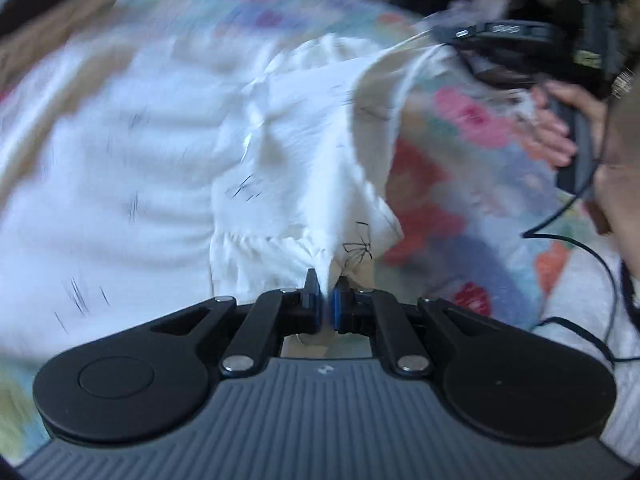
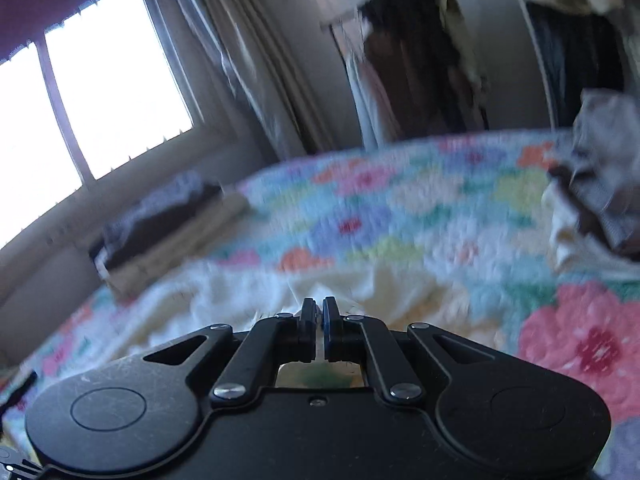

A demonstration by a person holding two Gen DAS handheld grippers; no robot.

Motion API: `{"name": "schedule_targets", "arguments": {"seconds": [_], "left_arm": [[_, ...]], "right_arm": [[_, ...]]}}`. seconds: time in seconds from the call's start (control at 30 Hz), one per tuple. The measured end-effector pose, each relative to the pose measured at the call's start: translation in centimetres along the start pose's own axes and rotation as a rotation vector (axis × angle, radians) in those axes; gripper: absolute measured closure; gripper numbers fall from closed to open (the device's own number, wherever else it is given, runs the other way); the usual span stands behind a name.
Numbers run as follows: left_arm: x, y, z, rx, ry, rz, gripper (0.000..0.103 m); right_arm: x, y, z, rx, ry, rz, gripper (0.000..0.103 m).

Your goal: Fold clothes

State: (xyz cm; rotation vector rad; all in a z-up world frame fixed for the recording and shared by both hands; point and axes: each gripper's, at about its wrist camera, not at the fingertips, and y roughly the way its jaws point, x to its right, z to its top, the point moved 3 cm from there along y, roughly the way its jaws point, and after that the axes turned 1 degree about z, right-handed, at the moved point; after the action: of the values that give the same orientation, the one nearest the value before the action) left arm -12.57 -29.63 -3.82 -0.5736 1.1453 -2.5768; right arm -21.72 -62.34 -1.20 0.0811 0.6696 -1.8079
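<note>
Garment: a white garment (image 1: 168, 152) with thin dark markings, spread rumpled over a floral bedspread.
Pose: one gathered edge is lifted into a taut ridge.
Far end: possibly held too; blurred.

Daylight pours through the window (image 2: 100, 92), blown out to plain white, and the wall around it falls dim. Both views smear with motion blur: the floral bedspread (image 2: 400, 208) and the white garment (image 1: 168, 152) lose their detail (near gripper bodies stay sharp). Fisheye distortion bends lines near the frame edges.
</note>
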Motion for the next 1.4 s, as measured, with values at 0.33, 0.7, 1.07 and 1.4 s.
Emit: {"name": "schedule_targets", "arguments": {"seconds": [0.33,0.7,1.07,1.4], "left_arm": [[-2.4,2.4,-1.7,-0.106,-0.150,0.039,0.083],[-6.5,-2.3,-2.4,-0.048,-0.195,0.321,0.039],[-9.3,-0.5,-5.6,-0.063,-0.291,0.367,0.028],[-5.5,-6.3,-3.7,0.035,-0.125,0.298,0.101]], "right_arm": [[5.9,0.4,-3.1,-0.200,0.134,-0.288,0.097],[2.0,-1.0,-2.2,-0.154,-0.003,-0.337,0.056],[-10.6,0.2,-6.8,-0.331,-0.275,0.278,0.047],[-8.8,2.8,-8.2,-0.419,-0.208,0.166,0.040]]}}
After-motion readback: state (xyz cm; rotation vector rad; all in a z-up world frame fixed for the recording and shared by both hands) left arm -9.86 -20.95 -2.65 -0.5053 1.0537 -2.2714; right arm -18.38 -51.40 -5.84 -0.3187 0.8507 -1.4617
